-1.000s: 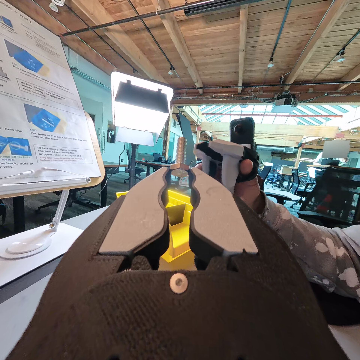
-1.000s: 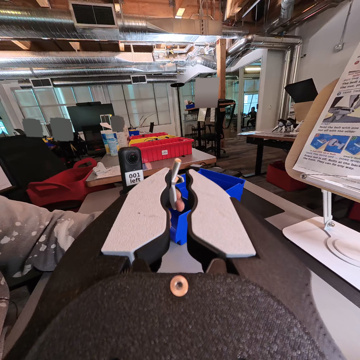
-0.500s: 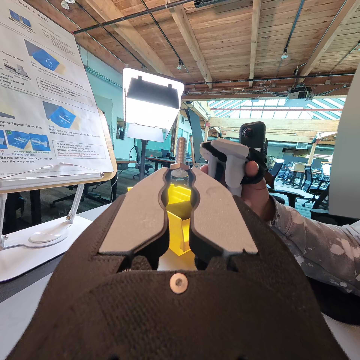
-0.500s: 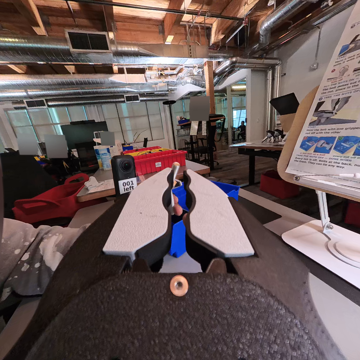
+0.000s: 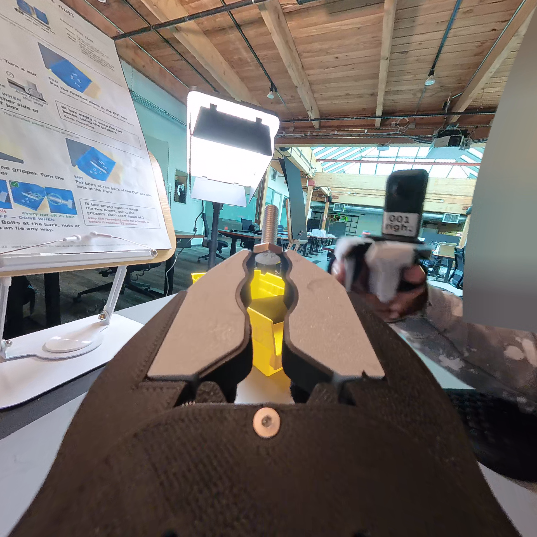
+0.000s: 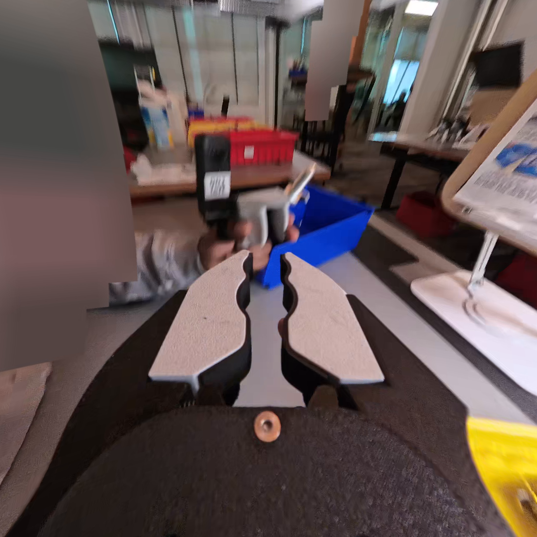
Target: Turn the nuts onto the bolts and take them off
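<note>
grey table (image 6: 334,279), blue bin (image 6: 325,229), yellow bin (image 5: 266,334), white stand (image 5: 61,345)

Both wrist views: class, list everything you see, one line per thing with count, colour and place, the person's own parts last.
bolt: one, silver, head clamped in the left claw, thread pointing up
yellow bin: one, yellow, on the table beyond the left claw
blue bin: one, blue, on the table beyond the right claw
instruction sheet: one, white, on a white stand on the table
studio light: one, white panel with black flaps, behind the table
red bins: count unclear, red, on a far table
table: one, grey, under the bins
left claw: one, grey and black, shut on the bolt
right claw: one, grey and black, open, empty
hands: two, each gripping a claw's handle
</note>
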`<state>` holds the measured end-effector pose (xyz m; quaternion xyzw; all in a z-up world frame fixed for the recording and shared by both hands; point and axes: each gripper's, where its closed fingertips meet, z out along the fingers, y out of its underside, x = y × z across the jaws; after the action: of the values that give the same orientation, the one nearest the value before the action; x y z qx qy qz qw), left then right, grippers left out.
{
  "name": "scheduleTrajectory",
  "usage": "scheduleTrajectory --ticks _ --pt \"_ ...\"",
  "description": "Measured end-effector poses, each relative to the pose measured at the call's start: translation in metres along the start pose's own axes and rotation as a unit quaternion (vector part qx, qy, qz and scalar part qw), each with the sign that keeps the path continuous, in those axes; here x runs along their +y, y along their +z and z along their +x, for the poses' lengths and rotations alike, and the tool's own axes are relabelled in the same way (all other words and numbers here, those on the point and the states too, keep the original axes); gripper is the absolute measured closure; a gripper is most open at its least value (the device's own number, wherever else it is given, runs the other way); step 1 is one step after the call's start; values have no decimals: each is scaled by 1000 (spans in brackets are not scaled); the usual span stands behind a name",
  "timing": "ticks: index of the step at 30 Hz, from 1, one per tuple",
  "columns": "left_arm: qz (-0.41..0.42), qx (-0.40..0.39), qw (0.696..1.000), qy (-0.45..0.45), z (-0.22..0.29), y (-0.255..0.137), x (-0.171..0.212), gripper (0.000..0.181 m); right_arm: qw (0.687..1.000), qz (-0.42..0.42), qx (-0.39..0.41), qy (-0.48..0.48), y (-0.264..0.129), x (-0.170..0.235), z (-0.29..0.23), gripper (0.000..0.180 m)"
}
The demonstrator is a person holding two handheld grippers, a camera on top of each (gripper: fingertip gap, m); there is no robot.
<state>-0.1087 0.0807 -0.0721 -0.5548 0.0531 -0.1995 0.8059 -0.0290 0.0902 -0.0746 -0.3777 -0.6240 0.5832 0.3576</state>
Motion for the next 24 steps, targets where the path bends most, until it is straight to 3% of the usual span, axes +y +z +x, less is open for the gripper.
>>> scheduleTrajectory --ticks 5,9,16,24 --pt "6 8 1000 3 4 1 -6 163 968 -251 -17 15 -79 123 -86 158" --pt "3 18 1000 9 13 4 -6 163 930 -364 -36 43 -128 182 -172 151" --pt "3 39 999 21 33 7 -12 163 903 -427 -35 21 -145 203 -237 144" --pt "8 55 998 36 49 6 -23 163 878 -477 -35 -16 -136 219 -245 147"
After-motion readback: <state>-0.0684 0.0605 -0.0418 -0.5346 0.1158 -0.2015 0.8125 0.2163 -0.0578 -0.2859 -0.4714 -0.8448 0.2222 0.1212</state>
